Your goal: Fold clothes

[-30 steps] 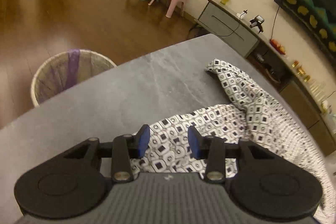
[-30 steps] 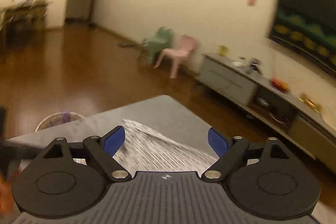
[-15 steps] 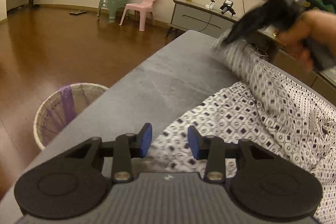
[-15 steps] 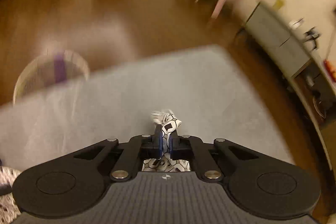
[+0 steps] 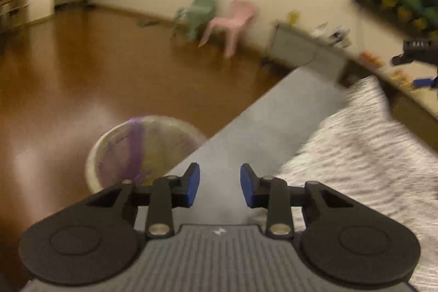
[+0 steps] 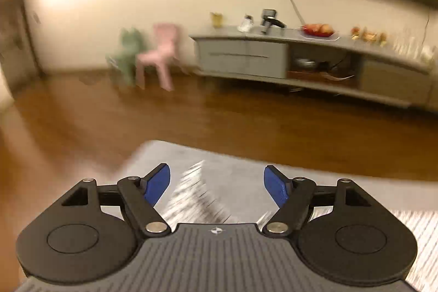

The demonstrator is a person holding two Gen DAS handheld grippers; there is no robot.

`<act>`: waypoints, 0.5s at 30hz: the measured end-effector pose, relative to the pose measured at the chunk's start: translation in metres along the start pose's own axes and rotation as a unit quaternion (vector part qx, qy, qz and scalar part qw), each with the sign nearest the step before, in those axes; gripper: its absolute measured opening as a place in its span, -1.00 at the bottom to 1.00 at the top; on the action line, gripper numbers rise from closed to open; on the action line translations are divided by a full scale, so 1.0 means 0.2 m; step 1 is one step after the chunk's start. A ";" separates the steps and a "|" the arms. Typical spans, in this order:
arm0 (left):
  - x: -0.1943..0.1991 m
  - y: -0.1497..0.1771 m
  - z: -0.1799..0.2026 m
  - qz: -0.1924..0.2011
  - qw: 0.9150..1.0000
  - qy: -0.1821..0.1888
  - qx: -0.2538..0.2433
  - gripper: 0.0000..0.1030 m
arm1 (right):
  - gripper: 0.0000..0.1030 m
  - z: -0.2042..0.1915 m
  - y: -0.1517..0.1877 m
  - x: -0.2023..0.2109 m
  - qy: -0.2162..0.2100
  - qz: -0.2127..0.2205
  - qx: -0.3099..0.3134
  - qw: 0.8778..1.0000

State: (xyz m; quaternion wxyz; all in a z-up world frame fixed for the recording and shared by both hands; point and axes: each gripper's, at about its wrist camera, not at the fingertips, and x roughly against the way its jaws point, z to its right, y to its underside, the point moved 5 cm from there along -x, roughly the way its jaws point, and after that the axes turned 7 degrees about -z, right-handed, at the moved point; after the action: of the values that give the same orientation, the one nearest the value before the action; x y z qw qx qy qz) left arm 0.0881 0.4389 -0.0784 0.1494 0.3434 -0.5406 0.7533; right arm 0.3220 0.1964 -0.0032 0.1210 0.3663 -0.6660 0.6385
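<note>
The black-and-white patterned garment (image 5: 356,155) lies blurred on the grey table (image 5: 273,122), to the right of my left gripper (image 5: 220,186). Its jaws are opening a little, with only bare table between the blue pads. At the far right edge of the left wrist view my right gripper (image 5: 410,71) hovers above the garment's far corner. In the right wrist view the right gripper (image 6: 217,188) has its jaws opening wide. A blurred strip of the garment (image 6: 197,199) lies below and between the fingers, and the pads do not press on it.
A round woven basket (image 5: 145,149) with a purple strip stands on the wooden floor by the table's left edge. A pink chair (image 6: 161,54) and a green chair (image 6: 128,54) stand by the far wall. A long grey cabinet (image 6: 301,59) runs along it.
Half a second ago the right gripper was shut on a corner of the garment; now it has let go and stands wide. The left gripper has shifted left, off the cloth onto bare table.
</note>
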 end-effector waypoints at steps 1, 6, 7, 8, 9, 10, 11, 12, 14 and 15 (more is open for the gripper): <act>0.01 0.01 0.06 0.001 0.999 0.027 -0.020 -0.19 | 0.60 0.01 0.08 0.15 -0.002 0.010 0.022 1.000; -0.05 0.05 0.27 -0.011 0.989 0.116 -0.091 -0.20 | 0.69 0.07 0.66 0.69 0.043 -0.008 0.182 0.982; -0.05 0.05 0.29 -0.005 0.988 0.119 -0.102 -0.20 | 0.69 0.12 0.78 0.76 0.048 -0.027 0.193 0.980; -0.06 0.05 0.30 -0.003 0.986 0.128 -0.105 -0.20 | 0.69 0.17 0.90 0.83 0.052 -0.046 0.204 0.976; -0.06 0.05 0.30 -0.001 0.985 0.137 -0.106 -0.20 | 0.69 0.22 1.01 0.89 0.058 -0.063 0.211 0.974; -0.09 0.05 0.30 -0.017 0.986 0.128 -0.105 -0.20 | 0.69 0.27 1.09 0.94 0.067 -0.075 0.209 0.973; -0.11 0.06 0.29 -0.035 0.987 0.117 -0.103 -0.21 | 0.69 0.32 1.17 0.98 0.073 -0.084 0.198 0.974; -0.14 0.07 0.29 -0.053 0.988 0.105 -0.101 -0.29 | 0.69 0.39 1.24 1.02 0.078 -0.090 0.179 0.977; -0.14 0.10 0.27 -0.077 0.988 0.074 -0.110 -0.38 | 0.69 0.53 1.32 1.09 0.082 -0.101 0.133 0.983; -0.12 0.11 0.27 -0.079 0.988 0.056 -0.121 -0.45 | 0.69 0.61 1.33 1.12 0.081 -0.103 0.109 0.985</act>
State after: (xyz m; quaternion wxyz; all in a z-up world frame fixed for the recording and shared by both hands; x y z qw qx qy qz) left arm 0.1110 0.3851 -0.1010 0.2788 0.3223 -0.5894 0.6862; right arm 0.0311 -0.0151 -0.0846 0.1992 0.3909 -0.5392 0.7188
